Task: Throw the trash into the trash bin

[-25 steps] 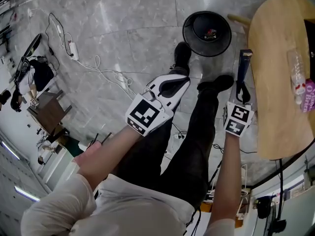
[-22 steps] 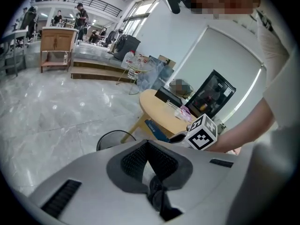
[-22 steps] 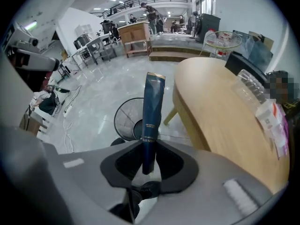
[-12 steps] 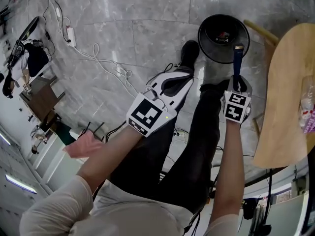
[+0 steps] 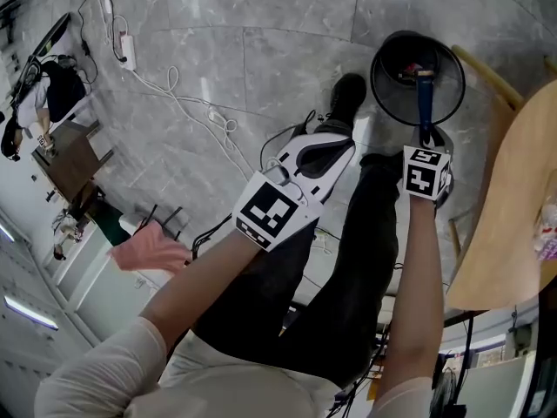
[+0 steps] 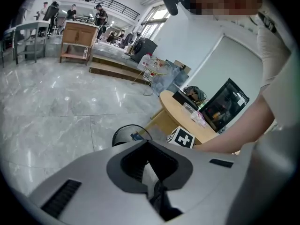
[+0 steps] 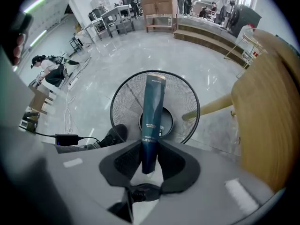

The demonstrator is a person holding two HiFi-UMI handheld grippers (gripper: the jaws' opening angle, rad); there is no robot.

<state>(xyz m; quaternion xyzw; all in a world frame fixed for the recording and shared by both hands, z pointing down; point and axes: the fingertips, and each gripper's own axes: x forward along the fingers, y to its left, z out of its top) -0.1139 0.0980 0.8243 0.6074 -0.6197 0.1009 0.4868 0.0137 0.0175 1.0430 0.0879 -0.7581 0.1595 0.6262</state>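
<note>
The black trash bin (image 5: 376, 75) sits at one o'clock in the head view, the empty left gripper (image 5: 329, 144) waits at eight o'clock from it with jaws pressed together, and the right gripper (image 7: 151, 153), jaws just opening a bit, pinches the blue pack (image 7: 152, 121) over the bin, so the drop seems next: spread wide.

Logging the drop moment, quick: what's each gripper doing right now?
Left gripper: closed, empty.
Right gripper: closed on the dark blue tube over the trash bin, jaws just beginning to open.
</note>
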